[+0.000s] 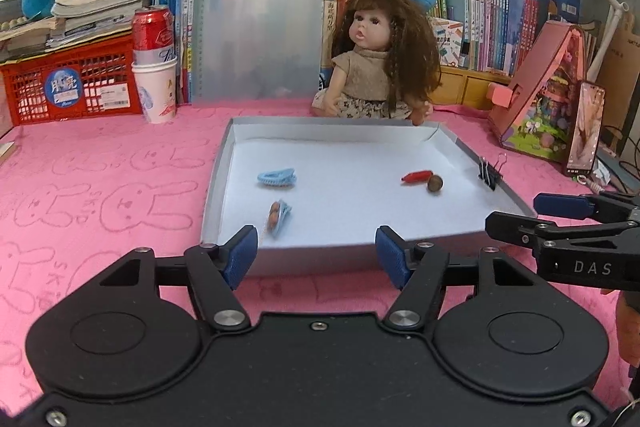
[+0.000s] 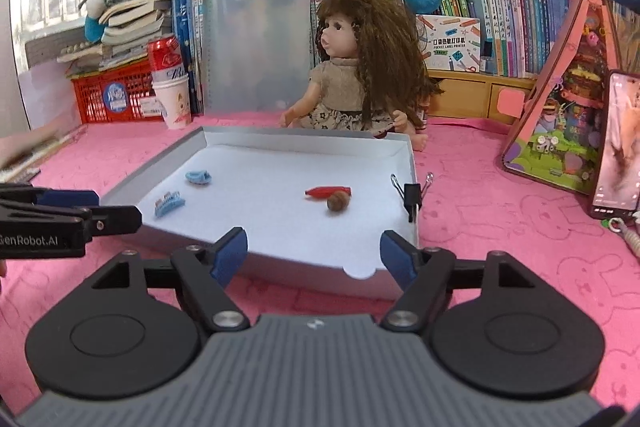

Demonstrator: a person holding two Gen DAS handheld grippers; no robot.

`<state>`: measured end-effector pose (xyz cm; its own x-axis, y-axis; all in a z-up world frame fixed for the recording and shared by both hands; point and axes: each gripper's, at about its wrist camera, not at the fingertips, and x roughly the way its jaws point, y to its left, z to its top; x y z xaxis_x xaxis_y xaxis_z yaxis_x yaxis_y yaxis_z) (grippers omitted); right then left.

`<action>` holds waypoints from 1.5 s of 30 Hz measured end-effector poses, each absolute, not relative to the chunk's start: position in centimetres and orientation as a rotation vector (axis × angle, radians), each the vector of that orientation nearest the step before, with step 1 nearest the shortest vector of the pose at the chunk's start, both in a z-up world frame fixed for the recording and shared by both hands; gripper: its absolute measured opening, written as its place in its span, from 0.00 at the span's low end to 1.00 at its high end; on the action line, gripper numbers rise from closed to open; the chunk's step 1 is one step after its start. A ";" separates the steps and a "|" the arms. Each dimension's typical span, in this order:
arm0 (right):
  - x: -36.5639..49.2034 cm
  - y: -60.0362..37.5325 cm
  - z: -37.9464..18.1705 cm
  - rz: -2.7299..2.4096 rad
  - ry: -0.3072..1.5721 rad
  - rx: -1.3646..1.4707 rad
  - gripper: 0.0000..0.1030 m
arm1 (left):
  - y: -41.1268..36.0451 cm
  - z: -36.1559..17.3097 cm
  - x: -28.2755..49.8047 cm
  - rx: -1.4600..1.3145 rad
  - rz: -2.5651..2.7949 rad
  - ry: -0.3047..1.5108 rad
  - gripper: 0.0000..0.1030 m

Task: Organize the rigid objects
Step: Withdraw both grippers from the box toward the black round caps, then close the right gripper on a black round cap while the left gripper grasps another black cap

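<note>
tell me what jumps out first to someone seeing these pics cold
The long-haired doll sitting at the far edge of the shallow white tray, on a bright pink bunny-print cloth, draws the eye first. Inside the tray lie two blue hair clips on the left, a red chili-shaped piece touching a brown nut near the middle, and a black binder clip on the right wall. Both tongs, left and right, hover open at the near rim, holding nothing.

A pink cloth with embossed rabbit outlines (image 1: 120, 163) covers the table. Just ahead of both tongs lies a shallow white cardboard tray (image 1: 280, 259). Beyond it sits a brown-haired doll (image 1: 376, 67); far left, a white paper cup (image 1: 156, 91) beside a red plastic crate (image 1: 72, 87).
</note>
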<state>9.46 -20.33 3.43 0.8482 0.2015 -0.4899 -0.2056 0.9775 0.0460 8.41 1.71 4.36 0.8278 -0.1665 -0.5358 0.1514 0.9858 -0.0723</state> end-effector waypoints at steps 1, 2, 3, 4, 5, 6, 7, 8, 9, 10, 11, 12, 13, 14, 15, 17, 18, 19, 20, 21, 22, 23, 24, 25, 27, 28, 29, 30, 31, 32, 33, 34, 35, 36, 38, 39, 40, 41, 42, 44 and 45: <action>9.2 -20.3 3.3 0.212 0.515 -0.017 0.81 | 1.8 4.2 8.2 -0.027 -0.168 0.575 0.61; 9.0 -20.3 3.2 0.211 0.516 -0.021 0.81 | 1.8 4.0 8.0 -0.027 -0.167 0.580 0.61; 8.8 -20.3 3.0 0.210 0.518 -0.025 0.81 | 1.8 3.8 7.9 -0.025 -0.164 0.585 0.61; 8.5 -20.3 2.8 0.207 0.520 -0.029 0.81 | 1.8 3.6 7.7 -0.019 -0.161 0.588 0.61; 8.3 -20.3 2.7 0.204 0.523 -0.033 0.81 | 1.8 3.4 7.5 -0.011 -0.160 0.589 0.61; 8.2 -20.3 2.5 0.201 0.525 -0.037 0.81 | 1.8 3.3 7.4 -0.005 -0.158 0.590 0.61; 8.0 -20.3 2.4 0.198 0.527 -0.040 0.81 | 1.9 3.1 7.2 0.000 -0.157 0.589 0.61; 7.8 -20.3 2.3 0.195 0.529 -0.042 0.81 | 1.9 3.0 7.0 0.003 -0.156 0.589 0.61; 7.7 -20.4 2.2 0.193 0.532 -0.041 0.81 | 2.0 3.0 6.8 0.002 -0.154 0.590 0.61; 7.5 -20.4 2.1 0.193 0.535 -0.039 0.81 | 2.1 2.9 6.6 -0.001 -0.154 0.590 0.61; 7.4 -20.4 2.1 0.193 0.537 -0.036 0.82 | 2.1 2.8 6.4 -0.006 -0.154 0.588 0.62; 7.2 -20.4 2.0 0.192 0.536 -0.035 0.82 | 2.3 2.7 6.2 -0.013 -0.153 0.585 0.62; 7.0 -20.4 1.9 0.189 0.536 -0.036 0.82 | 2.4 2.6 6.0 -0.021 -0.151 0.581 0.62; 6.8 -20.4 1.8 0.186 0.536 -0.041 0.82 | 2.5 2.5 5.8 -0.032 -0.146 0.582 0.62; 6.6 -20.4 1.7 0.182 0.535 -0.047 0.82 | 2.7 2.4 5.7 -0.044 -0.141 0.585 0.62; 6.2 -20.3 1.4 0.176 0.538 -0.060 0.83 | 3.0 2.1 5.3 -0.061 -0.136 0.586 0.62; 6.1 -20.3 1.3 0.174 0.541 -0.065 0.83 | 3.0 2.0 5.1 -0.064 -0.134 0.581 0.62; 6.0 -20.2 1.2 0.172 0.544 -0.068 0.83 | 3.1 1.9 4.8 -0.064 -0.130 0.571 0.62; 5.8 -20.2 1.0 0.169 0.547 -0.069 0.83 | 3.2 1.7 4.6 -0.064 -0.124 0.561 0.62; 5.8 -20.3 0.8 0.167 0.552 -0.070 0.83 | 3.3 1.6 4.4 -0.062 -0.117 0.553 0.62; 5.6 -20.3 0.7 0.165 0.556 -0.070 0.83 | 3.3 1.5 4.2 -0.061 -0.111 0.550 0.62; 5.6 -20.4 0.5 0.162 0.559 -0.070 0.83 | 3.4 1.4 4.1 -0.062 -0.107 0.546 0.62; 5.5 -20.4 0.3 0.157 0.562 -0.074 0.83 | 3.5 1.3 3.9 -0.066 -0.104 0.540 0.62; 5.4 -20.3 0.2 0.153 0.563 -0.080 0.83 | 3.6 1.3 3.6 -0.069 -0.102 0.534 0.63; 5.2 -20.2 -0.2 0.148 0.569 -0.093 0.83 | 3.6 1.1 3.3 -0.066 -0.104 0.532 0.65; 5.2 -20.2 -0.3 0.146 0.573 -0.097 0.83 | 3.6 0.9 3.3 -0.062 -0.105 0.535 0.65; 5.3 -20.2 -0.4 0.146 0.576 -0.098 0.83 | 3.6 0.8 3.2 -0.060 -0.106 0.538 0.65; 5.4 -20.2 -0.5 0.146 0.580 -0.095 0.83 | 3.6 0.7 3.0 -0.059 -0.108 0.540 0.65; 5.4 -20.2 -0.5 0.146 0.579 -0.092 0.83 | 3.6 0.6 3.0 -0.061 -0.112 0.541 0.66; 5.5 -20.2 -0.5 0.146 0.578 -0.091 0.83 | 3.6 0.5 2.9 -0.065 -0.114 0.542 0.66; 5.5 -20.2 -0.5 0.145 0.581 -0.091 0.83 | 3.6 0.5 2.8 -0.068 -0.114 0.542 0.66; 5.6 -20.2 -0.6 0.145 0.589 -0.091 0.83 | 3.5 0.5 2.7 -0.068 -0.115 0.541 0.66; 5.7 -20.2 -0.7 0.145 0.592 -0.089 0.83 | 3.4 0.5 2.5 -0.066 -0.114 0.539 0.66; 5.7 -20.2 -0.7 0.145 0.590 -0.090 0.83 | 3.3 0.5 2.4 -0.062 -0.114 0.535 0.66; 5.7 -20.1 -0.7 0.146 0.588 -0.093 0.83 | 3.2 0.4 2.1 -0.051 -0.119 0.532 0.66; 5.7 -20.2 -0.7 0.147 0.589 -0.090 0.83 | 3.1 0.4 2.0 -0.048 -0.122 0.535 0.65; 5.7 -20.2 -0.7 0.148 0.591 -0.085 0.83 | 3.1 0.2 2.0 -0.046 -0.127 0.541 0.64; 5.8 -20.3 -0.7 0.149 0.594 -0.078 0.83 | 3.0 0.1 2.0 -0.046 -0.132 0.549 0.62; 5.8 -20.3 -0.7 0.149 0.596 -0.071 0.83 | 3.0 0.0 2.0 -0.048 -0.137 0.558 0.60; 5.8 -20.4 -0.8 0.149 0.597 -0.067 0.83 | 2.8 -0.3 1.9 -0.053 -0.144 0.567 0.57; 5.8 -20.4 -0.8 0.148 0.596 -0.068 0.83 | 2.8 -0.4 1.9 -0.054 -0.145 0.567 0.57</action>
<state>5.80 -20.38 -0.77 0.8172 0.1193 -0.5639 -0.1588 0.9871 -0.0212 1.91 2.79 -0.42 0.8338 -0.1516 -0.5308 0.1217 0.9884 -0.0911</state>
